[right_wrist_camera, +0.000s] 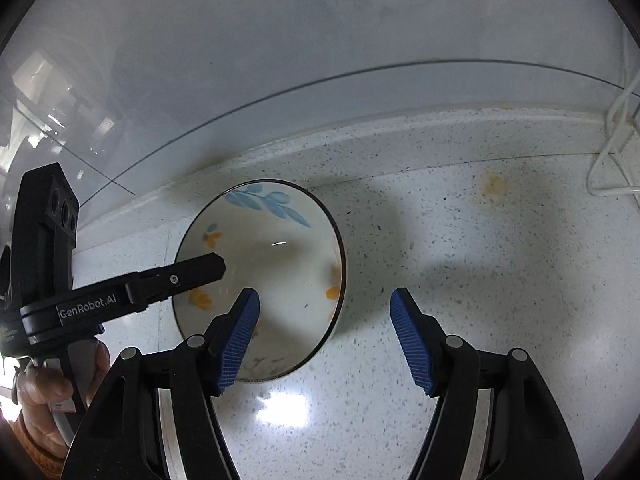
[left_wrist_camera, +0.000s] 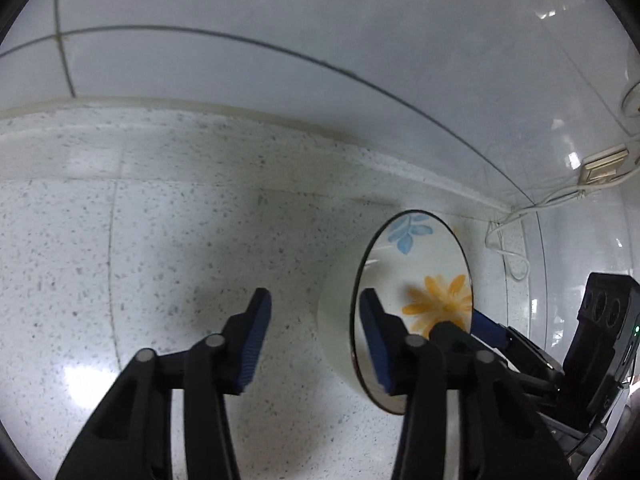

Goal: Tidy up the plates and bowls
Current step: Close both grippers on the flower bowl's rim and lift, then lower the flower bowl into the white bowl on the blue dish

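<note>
A white bowl (right_wrist_camera: 276, 264) with blue leaves, orange flowers and a dark rim stands on the speckled counter (right_wrist_camera: 480, 280) near the back wall. My right gripper (right_wrist_camera: 324, 336) is open, its left finger over the bowl's front rim, its right finger outside the bowl to the right. My left gripper (left_wrist_camera: 316, 340) is open; the bowl (left_wrist_camera: 420, 264) sits at its right finger, which overlaps the rim. In the right wrist view one left-gripper finger (right_wrist_camera: 192, 272) reaches over the bowl's left rim. Whether any pad touches the bowl I cannot tell.
The tiled wall (left_wrist_camera: 280, 60) rises right behind the counter. A white cable (right_wrist_camera: 612, 152) hangs at the far right, and a wall socket (left_wrist_camera: 604, 166) is mounted above. A yellowish stain (right_wrist_camera: 496, 184) marks the counter.
</note>
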